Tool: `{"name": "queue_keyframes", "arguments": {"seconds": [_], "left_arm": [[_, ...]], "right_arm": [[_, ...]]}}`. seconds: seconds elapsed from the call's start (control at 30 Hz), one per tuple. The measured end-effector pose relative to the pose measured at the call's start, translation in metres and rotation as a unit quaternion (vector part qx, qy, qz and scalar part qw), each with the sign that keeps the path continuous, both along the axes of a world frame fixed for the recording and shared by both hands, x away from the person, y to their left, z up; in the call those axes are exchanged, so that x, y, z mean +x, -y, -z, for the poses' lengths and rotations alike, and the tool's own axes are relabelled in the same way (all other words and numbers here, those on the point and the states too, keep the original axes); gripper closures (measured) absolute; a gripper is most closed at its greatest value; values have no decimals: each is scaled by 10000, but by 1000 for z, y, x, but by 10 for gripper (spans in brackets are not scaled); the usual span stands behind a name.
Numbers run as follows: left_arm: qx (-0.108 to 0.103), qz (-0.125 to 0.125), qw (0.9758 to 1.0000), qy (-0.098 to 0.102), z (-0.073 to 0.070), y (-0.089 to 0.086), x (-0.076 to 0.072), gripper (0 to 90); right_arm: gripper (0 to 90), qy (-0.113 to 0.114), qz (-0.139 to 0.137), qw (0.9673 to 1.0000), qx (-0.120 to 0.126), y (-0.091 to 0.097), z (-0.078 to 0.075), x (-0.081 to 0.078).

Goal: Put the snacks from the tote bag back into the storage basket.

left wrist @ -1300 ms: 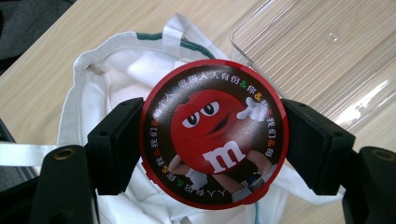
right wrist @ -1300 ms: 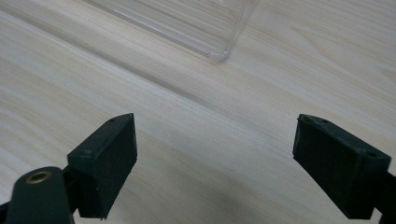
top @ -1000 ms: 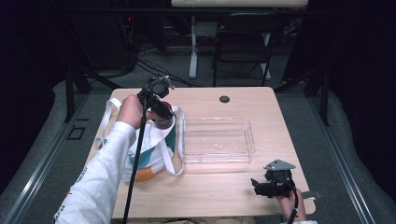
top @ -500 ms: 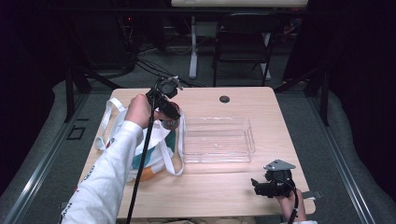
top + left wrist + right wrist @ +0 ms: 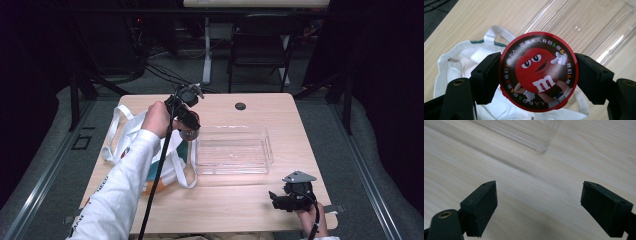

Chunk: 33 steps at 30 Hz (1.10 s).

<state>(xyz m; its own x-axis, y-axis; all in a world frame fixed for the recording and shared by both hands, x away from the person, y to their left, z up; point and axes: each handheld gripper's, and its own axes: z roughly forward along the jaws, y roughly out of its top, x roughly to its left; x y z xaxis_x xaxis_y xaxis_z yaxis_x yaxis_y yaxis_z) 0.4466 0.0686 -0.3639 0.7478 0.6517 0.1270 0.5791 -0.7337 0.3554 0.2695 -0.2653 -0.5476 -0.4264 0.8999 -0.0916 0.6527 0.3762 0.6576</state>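
A round red candy tin with a cartoon lid (image 5: 539,71) is clamped between the jaws of the left gripper (image 5: 189,125), left of centre in the high view, above the white cloth tote bag (image 5: 131,135) and beside the clear plastic tray (image 5: 234,150). The right gripper (image 5: 280,200), at lower right, is held wide open and empty over the wooden table (image 5: 225,210).

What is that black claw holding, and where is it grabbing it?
The left gripper holds a round red candy tin, its jaws pressing the rim on opposite sides. The right gripper holds nothing.
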Motion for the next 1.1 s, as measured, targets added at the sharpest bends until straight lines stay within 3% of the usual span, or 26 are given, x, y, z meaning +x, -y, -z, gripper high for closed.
{"name": "queue_keyframes", "arguments": {"seconds": [0.73, 1.1], "left_arm": [[-15, 210, 9997, -112, 8, 21, -1, 261], [-171, 240, 9994, -171, 15, 31, -3, 261]], "right_arm": [[134, 13, 15, 10000, -4, 0, 0, 0], [135, 0, 0, 10000, -7, 0, 0, 0]]}}
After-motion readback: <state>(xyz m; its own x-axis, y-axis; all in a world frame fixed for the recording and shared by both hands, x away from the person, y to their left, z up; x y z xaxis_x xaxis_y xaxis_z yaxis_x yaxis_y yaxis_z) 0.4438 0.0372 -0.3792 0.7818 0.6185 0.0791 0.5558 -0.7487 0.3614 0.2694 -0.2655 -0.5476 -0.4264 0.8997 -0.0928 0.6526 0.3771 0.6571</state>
